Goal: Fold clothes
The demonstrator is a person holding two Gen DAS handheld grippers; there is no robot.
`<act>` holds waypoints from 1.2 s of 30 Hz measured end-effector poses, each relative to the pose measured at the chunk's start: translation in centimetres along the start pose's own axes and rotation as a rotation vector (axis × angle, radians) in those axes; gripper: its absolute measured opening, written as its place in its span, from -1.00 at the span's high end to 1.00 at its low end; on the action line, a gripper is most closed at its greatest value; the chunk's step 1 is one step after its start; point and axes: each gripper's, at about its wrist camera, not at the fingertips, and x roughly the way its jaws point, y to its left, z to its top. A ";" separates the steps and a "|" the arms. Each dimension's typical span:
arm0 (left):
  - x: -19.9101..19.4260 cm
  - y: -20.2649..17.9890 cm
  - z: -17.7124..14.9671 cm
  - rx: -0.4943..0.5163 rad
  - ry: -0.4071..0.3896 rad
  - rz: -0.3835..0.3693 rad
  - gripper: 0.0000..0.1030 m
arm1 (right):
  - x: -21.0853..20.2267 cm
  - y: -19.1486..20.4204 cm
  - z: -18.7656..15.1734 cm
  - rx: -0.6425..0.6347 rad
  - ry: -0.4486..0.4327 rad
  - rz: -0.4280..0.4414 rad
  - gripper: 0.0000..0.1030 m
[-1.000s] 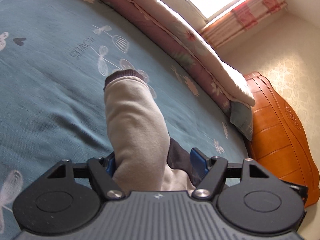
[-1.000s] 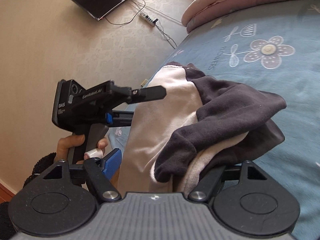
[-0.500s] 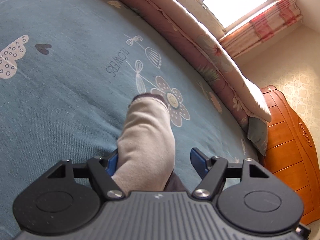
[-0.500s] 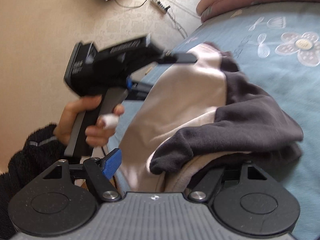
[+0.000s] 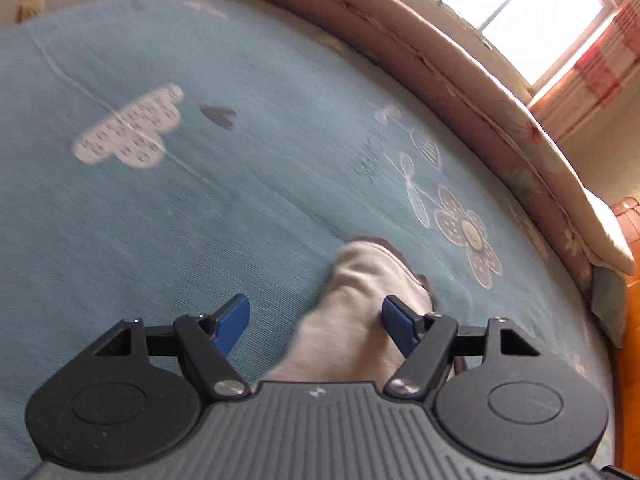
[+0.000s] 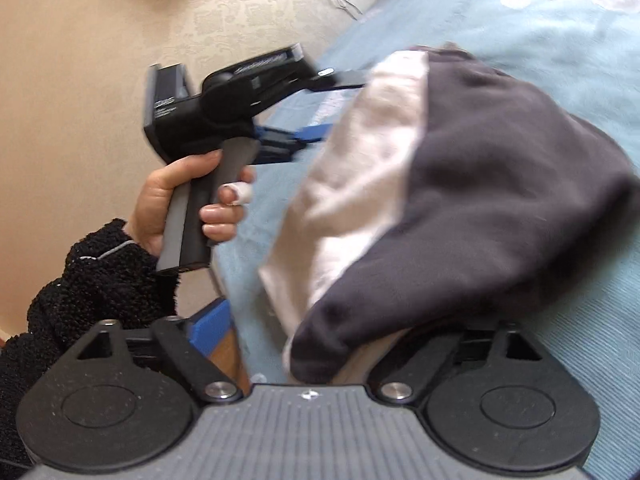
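A beige and dark grey sweatshirt [image 6: 460, 184] lies bunched on the blue bedspread [image 5: 200, 220]. Its beige sleeve [image 5: 352, 312], with a dark cuff, runs forward between the jaws of my left gripper [image 5: 316, 320]. That gripper is open: the left blue pad [image 5: 234, 324] stands clear of the cloth and the sleeve leans toward the right pad. My right gripper [image 6: 324, 328] is opening, with the sweatshirt's folded edge lying over its right jaw. Its left pad [image 6: 210, 320] is free of the cloth and the right pad is hidden. The right wrist view also shows the left gripper [image 6: 336, 106] at the garment's far edge.
A folded floral quilt [image 5: 480, 92] runs along the bed's far side under a window [image 5: 512, 16]. A wooden headboard [image 5: 628, 320] stands at the right. Left of the bed are beige floor [image 6: 80, 80], cables, and a person's hand [image 6: 168, 196] in a black fuzzy sleeve.
Both grippers have sunk toward the bed and the garment now rests lower on it. The sleeve no longer fills the left jaws. The right jaws have spread wider.
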 end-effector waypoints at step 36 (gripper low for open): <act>-10.3 -3.8 -15.5 -0.069 -0.036 0.110 -0.68 | -1.8 5.1 4.5 -0.640 0.030 -0.348 -0.92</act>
